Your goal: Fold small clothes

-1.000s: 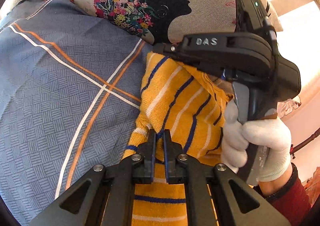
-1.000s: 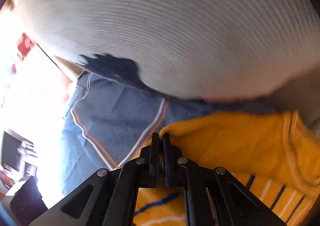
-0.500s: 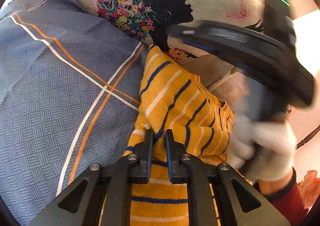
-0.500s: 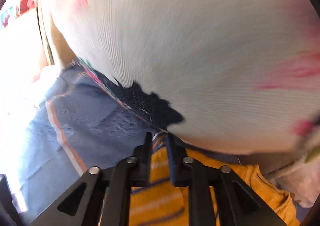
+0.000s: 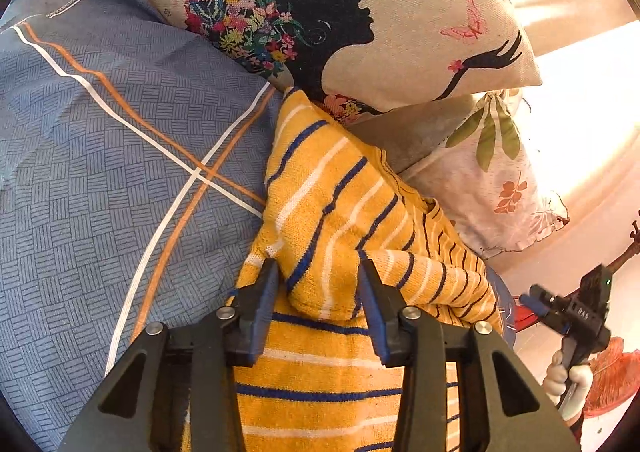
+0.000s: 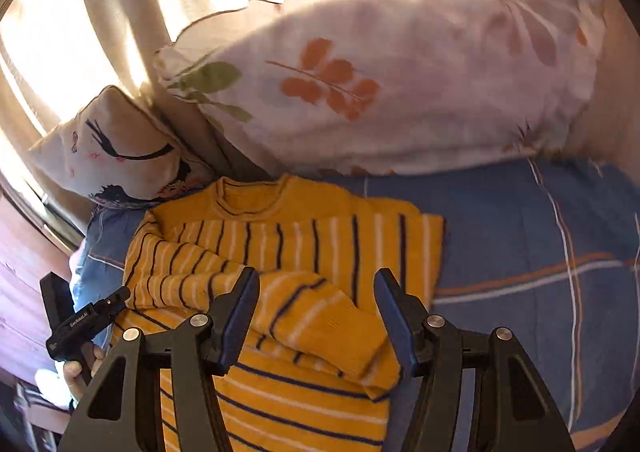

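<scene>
Two views show one small yellow sweater with blue and white stripes, lying on a bed with a blue checked sheet.

From the left wrist, the sweater sits just in front of the left gripper. Its jaws are opening, and a folded sleeve lies between them, but the pads do not press on it. A pillow with a black head and flowers touches the far tip of the sweater. A second pillow with leaves lies just beside it. Far off at the right edge, a gloved hand holds the right gripper, well apart from the sweater.

From the right wrist, the sweater lies flat with its neck toward the pillows. One sleeve is folded across the body. The right gripper hangs over that sleeve, with its jaws opening and nothing pinched. The left gripper shows at the left edge, at the sweater's side.

The sweater looks soft, light and floppy, so it will likely bend and sag when lifted. It is knit, so it should not slip much. A good place to pinch seems to be an edge: the bottom hem or the side at the shoulder.
</scene>
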Demonstrator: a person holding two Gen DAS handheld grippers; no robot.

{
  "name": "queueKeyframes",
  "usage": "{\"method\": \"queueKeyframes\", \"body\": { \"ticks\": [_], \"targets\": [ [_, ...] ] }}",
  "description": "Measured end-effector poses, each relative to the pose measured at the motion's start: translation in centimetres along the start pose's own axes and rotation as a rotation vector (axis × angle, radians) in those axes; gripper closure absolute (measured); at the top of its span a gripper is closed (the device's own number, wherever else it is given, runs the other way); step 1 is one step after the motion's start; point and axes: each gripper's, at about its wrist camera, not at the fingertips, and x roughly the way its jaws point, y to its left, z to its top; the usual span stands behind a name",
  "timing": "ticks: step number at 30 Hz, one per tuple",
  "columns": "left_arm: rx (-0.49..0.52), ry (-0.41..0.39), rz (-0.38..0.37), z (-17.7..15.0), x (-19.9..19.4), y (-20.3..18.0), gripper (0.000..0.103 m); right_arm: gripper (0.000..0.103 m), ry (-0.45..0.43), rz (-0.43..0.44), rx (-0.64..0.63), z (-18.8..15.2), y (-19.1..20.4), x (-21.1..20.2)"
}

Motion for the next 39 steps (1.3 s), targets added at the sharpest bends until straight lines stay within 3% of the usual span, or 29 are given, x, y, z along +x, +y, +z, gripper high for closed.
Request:
{"method": "queueKeyframes", "body": {
  "ticks": [5,8,9,10,12,14,17,19,21,24,29,33,34,36,39],
  "targets": [
    [0.041,0.016,0.089,0.4,0.0,-2.1,0.062,0.038,0.079,-0.032,0.066,-1.3,-2.5,4.3],
    [0.059,-0.002,0.075,-0.1,-2.0,-3.6,0.061,0.039,0.119,0.060,0.120,-2.0,-3.0,6.0],
    [0.071,-0.012,0.074,-0.3,-2.8,-4.2,0.060,0.048,0.118,0.100,0.124,-2.1,-2.9,5.8],
    [0.086,-0.024,0.076,-0.4,-3.5,-4.7,0.059,0.069,0.118,0.117,0.106,-2.0,-2.6,5.4],
    [0.117,-0.041,0.095,-0.4,-4.6,-5.7,0.058,0.093,0.114,0.165,0.068,-1.7,-1.7,4.3],
    [0.132,-0.049,0.114,-0.1,-5.3,-6.2,0.057,0.093,0.060,0.180,0.006,-0.9,0.0,2.1],
    [0.135,-0.055,0.140,0.6,-5.4,-6.6,0.056,0.093,-0.088,0.203,-0.068,0.5,2.0,-2.1],
    [0.137,-0.054,0.183,0.7,-5.0,-6.5,0.055,0.093,-0.158,0.105,-0.129,0.8,3.0,-3.6],
    [0.132,-0.041,0.214,0.7,-4.4,-6.1,0.054,0.088,-0.136,-0.028,-0.186,0.6,3.5,-2.8],
    [0.122,-0.014,0.256,1.3,-2.9,-5.2,0.049,0.052,-0.071,-0.098,-0.171,-0.3,2.1,-1.3],
    [0.121,0.029,0.333,3.2,0.9,-4.1,0.048,0.045,-0.081,-0.051,-0.084,-0.9,-0.4,-1.8],
    [0.188,0.088,0.398,4.4,4.6,-4.4,0.047,0.042,-0.071,-0.032,-0.058,-1.2,-0.8,-1.2],
    [0.227,0.111,0.429,4.5,5.4,-4.7,0.050,0.042,-0.064,-0.034,-0.059,-1.4,-0.7,-0.9],
    [0.275,0.120,0.463,4.9,5.7,-5.2,0.087,0.042,-0.046,-0.028,-0.058,-1.9,-0.6,-0.4],
    [0.234,0.100,0.487,6.1,4.5,-4.4,0.088,0.042,-0.049,-0.008,-0.039,-2.6,-0.8,-0.6]
  ]
}}
